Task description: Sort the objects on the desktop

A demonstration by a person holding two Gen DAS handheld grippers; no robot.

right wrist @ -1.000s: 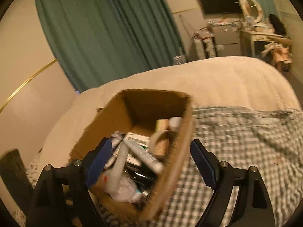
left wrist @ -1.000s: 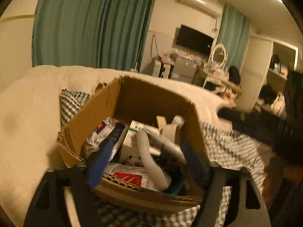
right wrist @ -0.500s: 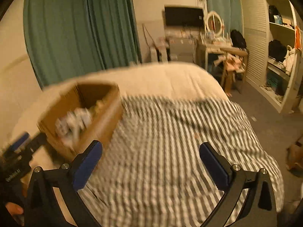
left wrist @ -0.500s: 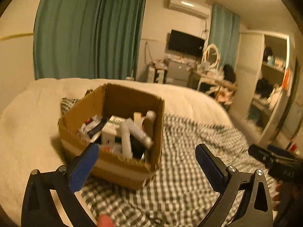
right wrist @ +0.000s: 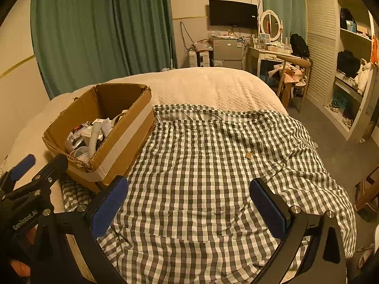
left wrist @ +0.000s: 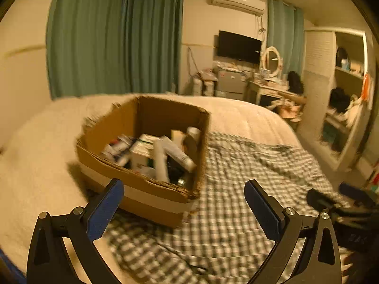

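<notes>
Both grippers gape empty; cardboard box (right wrist: pixel 118 127) — cluttered — on checked cloth (right wrist: pixel 213 161).

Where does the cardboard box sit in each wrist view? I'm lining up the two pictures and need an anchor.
Left wrist view: the cardboard box sits centre-left, just beyond the open left gripper.
Right wrist view: the cardboard box sits at the left edge, left of the open right gripper.
Shared landmark: the checked cloth it rests on, and the wall television.

Black hand-held gripper (right wrist: pixel 187 203), blue ribbed pads (right wrist: pixel 109 206), silver screws.
</notes>
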